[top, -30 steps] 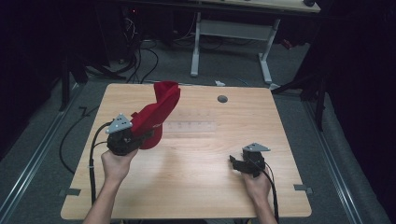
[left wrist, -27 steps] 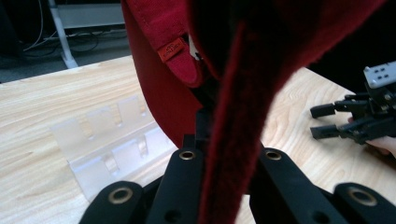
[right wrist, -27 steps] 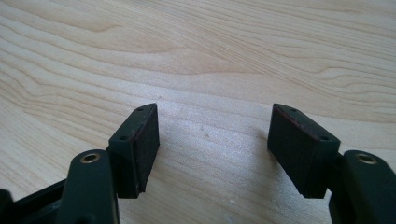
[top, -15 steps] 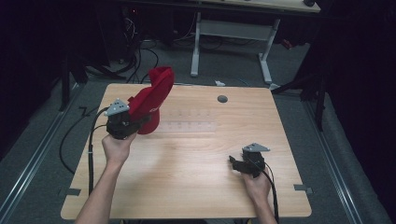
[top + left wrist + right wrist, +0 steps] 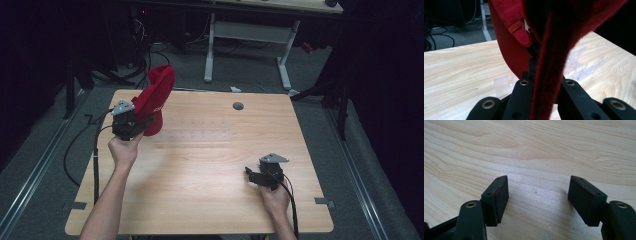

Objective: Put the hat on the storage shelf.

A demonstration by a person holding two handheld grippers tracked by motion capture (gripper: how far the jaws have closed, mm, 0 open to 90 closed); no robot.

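Note:
A red cloth [image 5: 156,97], hat-like with a small orange label [image 5: 514,27], hangs lifted above the far left of the wooden table [image 5: 200,170]. My left gripper [image 5: 131,122] is shut on it; in the left gripper view a fold of the red cloth [image 5: 549,75] is pinched between the two black jaws. A clear plastic rack [image 5: 195,131] lies flat on the table beside the cloth, its edge [image 5: 501,83] visible under the cloth. My right gripper [image 5: 255,176] rests low at the near right of the table, jaws wide apart over bare wood [image 5: 537,191].
A round grey cable hole [image 5: 238,106] sits near the table's far edge. Black cables [image 5: 80,150] trail off the left side. A white-legged desk frame [image 5: 250,35] stands on the floor beyond the table.
My left gripper has carried the red cloth farther away and to the left. The right gripper has stayed where it was.

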